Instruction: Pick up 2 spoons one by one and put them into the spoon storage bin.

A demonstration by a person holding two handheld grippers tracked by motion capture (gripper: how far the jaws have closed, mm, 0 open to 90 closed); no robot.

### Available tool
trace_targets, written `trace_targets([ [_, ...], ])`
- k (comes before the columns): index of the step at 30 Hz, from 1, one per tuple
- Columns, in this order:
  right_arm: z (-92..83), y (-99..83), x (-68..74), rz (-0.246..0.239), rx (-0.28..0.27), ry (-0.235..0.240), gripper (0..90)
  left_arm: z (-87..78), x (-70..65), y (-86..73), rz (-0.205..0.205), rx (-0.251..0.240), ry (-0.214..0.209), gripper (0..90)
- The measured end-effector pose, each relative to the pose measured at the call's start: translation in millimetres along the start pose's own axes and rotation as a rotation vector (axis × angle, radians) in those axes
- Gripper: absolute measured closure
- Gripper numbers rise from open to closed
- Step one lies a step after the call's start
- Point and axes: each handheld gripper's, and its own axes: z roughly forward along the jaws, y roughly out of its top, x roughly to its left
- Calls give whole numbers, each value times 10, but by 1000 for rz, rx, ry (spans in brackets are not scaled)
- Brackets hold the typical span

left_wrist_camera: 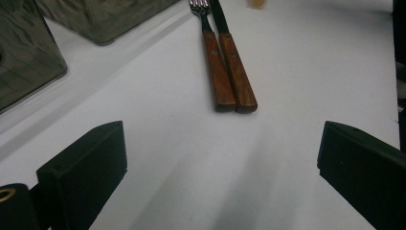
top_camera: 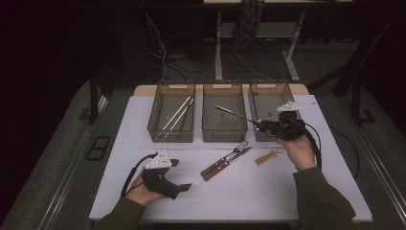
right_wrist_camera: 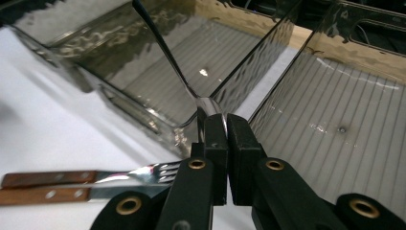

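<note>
Right gripper [top_camera: 265,126]: jaws clamped on bowl end of metal spoon [top_camera: 231,113] | spoon's long axis runs from jaws up-left over middle bin [top_camera: 224,135] | left gripper [top_camera: 184,187]: jaws wide apart, empty, well apart from bins.

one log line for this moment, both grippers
left gripper: open, resting on table | right gripper: shut on spoon, above bins | fork, knife on table

The spoon [right_wrist_camera: 191,86] bowl sits hidden between the pads (handle tip cut off at the top edge).
</note>
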Motion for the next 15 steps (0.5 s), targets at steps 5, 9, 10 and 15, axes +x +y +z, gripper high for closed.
trace_targets([
  [5, 159, 143, -21, 26, 15, -39, 873, 5, -5, 2, 2, 2, -3, 16],
  [9, 270, 286, -14, 31, 27, -58, 873, 6, -6, 5, 1, -1, -5, 16],
  [10, 298, 320, -6, 29, 32, -60, 872, 6, -6, 5, 2, 1, -5, 16],
  [15, 442, 456, 38, 26, 60, -90, 872, 6, -9, 7, 3, -3, -8, 16],
])
